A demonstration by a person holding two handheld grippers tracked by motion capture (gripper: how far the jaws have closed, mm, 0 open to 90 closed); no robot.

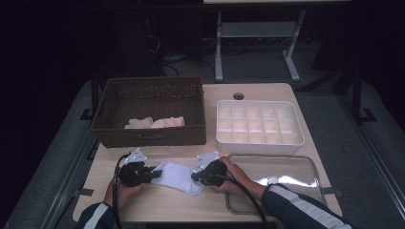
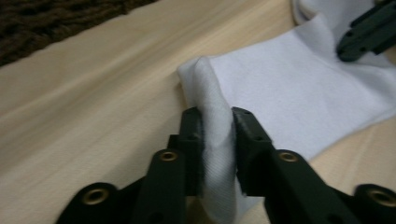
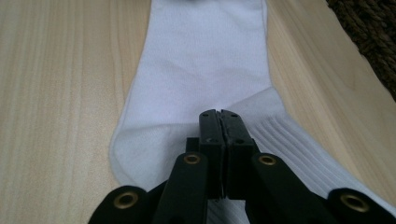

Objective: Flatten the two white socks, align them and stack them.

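While the left gripper (image 2: 217, 121) pinches the flat white cotton sock (image 2: 299, 93), the right gripper (image 3: 219, 116) clamps its ribbed end, jaws closed

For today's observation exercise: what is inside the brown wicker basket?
In the wicker basket, pale, cream-coloured pieces of cloth lie against its front wall. The high front wall covers their lower parts and the floor beneath them, so how many there are cannot be told.

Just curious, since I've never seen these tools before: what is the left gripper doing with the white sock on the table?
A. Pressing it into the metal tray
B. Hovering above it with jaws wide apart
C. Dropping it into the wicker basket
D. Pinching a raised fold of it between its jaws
D: in the left gripper view the left gripper squeezes an upright fold of the white sock between its jaws, on the table.
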